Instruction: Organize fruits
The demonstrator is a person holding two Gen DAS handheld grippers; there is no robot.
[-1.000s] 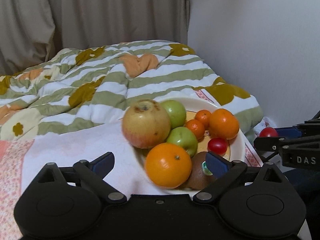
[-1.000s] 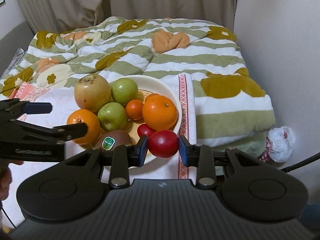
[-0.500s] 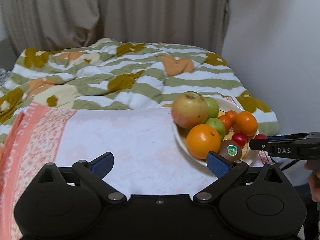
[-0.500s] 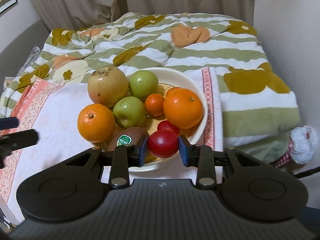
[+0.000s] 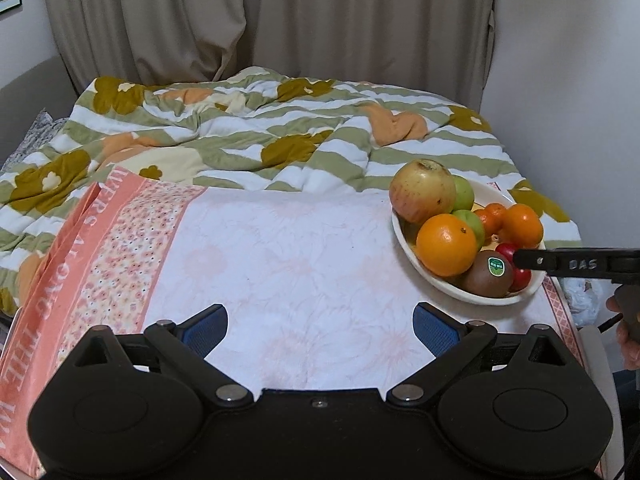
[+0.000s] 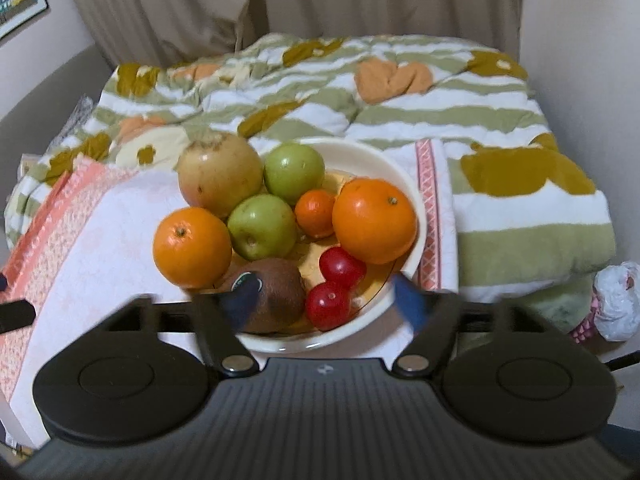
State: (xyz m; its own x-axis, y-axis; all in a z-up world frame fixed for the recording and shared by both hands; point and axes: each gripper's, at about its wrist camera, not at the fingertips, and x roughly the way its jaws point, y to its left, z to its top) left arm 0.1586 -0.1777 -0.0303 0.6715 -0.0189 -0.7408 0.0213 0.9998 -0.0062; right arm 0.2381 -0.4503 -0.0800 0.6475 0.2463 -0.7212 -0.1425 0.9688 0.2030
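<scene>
here the right claw is opening, its blurred blue pads swung wide apart on either side of the near rim of the cream bowl, and nothing is pressed between them. a small red tomato lies in the bowl between the spread pads, touching neither, with a second red tomato just beyond it at 12 o'clock. the brown kiwi with its green sticker sits at 9 o'clock of the near tomato, partly behind the left pad. further into the bowl are an orange at the 9 o'clock rim, a bigger orange at 3 o'clock, a small tangerine near the middle, two green apples and a large yellowish apple at 11 o'clock. the bowl stands on a pale pink floral towel spread over the bed, with a green striped flowered blanket bunched beyond it. the left claw hangs over the bare middle of the towel, its blue pads wide apart and holding nothing. from there the bowl is at 2 o'clock, and the right claw's black finger reaches across its far rim. a hand shows at the right edge. a white plastic bag lies at the bed's foot at 3 o'clock.
</scene>
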